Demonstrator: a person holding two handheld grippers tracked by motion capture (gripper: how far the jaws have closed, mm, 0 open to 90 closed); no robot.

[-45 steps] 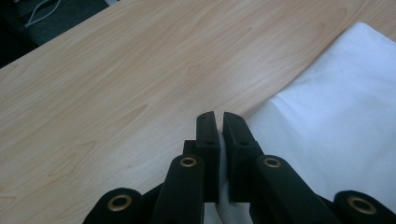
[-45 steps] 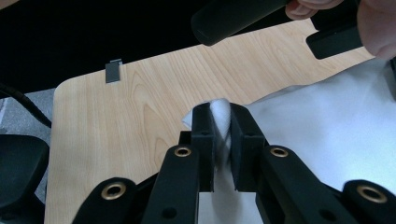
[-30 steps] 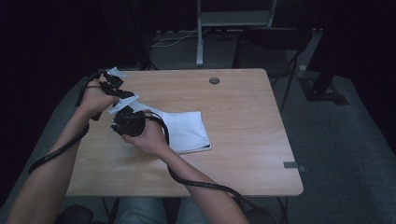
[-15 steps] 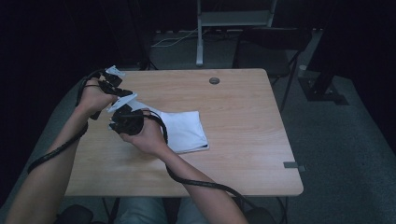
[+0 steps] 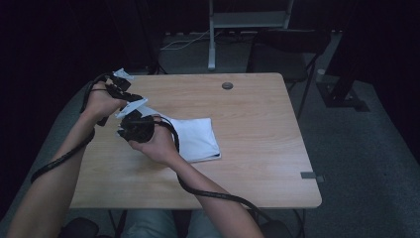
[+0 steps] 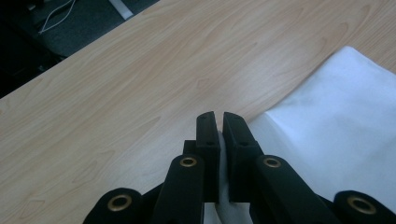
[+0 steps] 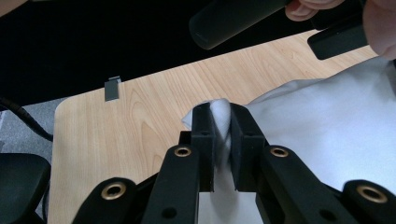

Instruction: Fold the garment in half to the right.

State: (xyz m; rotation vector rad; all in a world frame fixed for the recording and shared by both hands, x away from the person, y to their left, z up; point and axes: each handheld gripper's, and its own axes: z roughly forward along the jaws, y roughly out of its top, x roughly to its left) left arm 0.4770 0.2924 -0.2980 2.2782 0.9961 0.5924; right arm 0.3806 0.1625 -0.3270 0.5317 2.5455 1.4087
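A white cloth (image 5: 198, 139) lies folded on the wooden table (image 5: 257, 129), left of its middle. My left gripper (image 5: 130, 100) is held above the cloth's far left corner. In the left gripper view its jaws (image 6: 219, 122) stand shut with a strip of the cloth (image 6: 336, 121) pinched between them. My right gripper (image 5: 134, 128) sits just nearer, at the cloth's left edge. Its jaws (image 7: 219, 116) are shut on a bunched corner of the cloth (image 7: 317, 126), lifted a little off the wood. The left gripper's black handle (image 7: 243, 16) crosses the top of the right gripper view.
A small dark round object (image 5: 227, 86) rests near the table's far edge. A grey tape tab (image 5: 309, 175) is stuck at the near right edge, also seen as a tab (image 7: 112, 87). A chair (image 5: 285, 54) and a metal stand (image 5: 213, 34) are behind the table.
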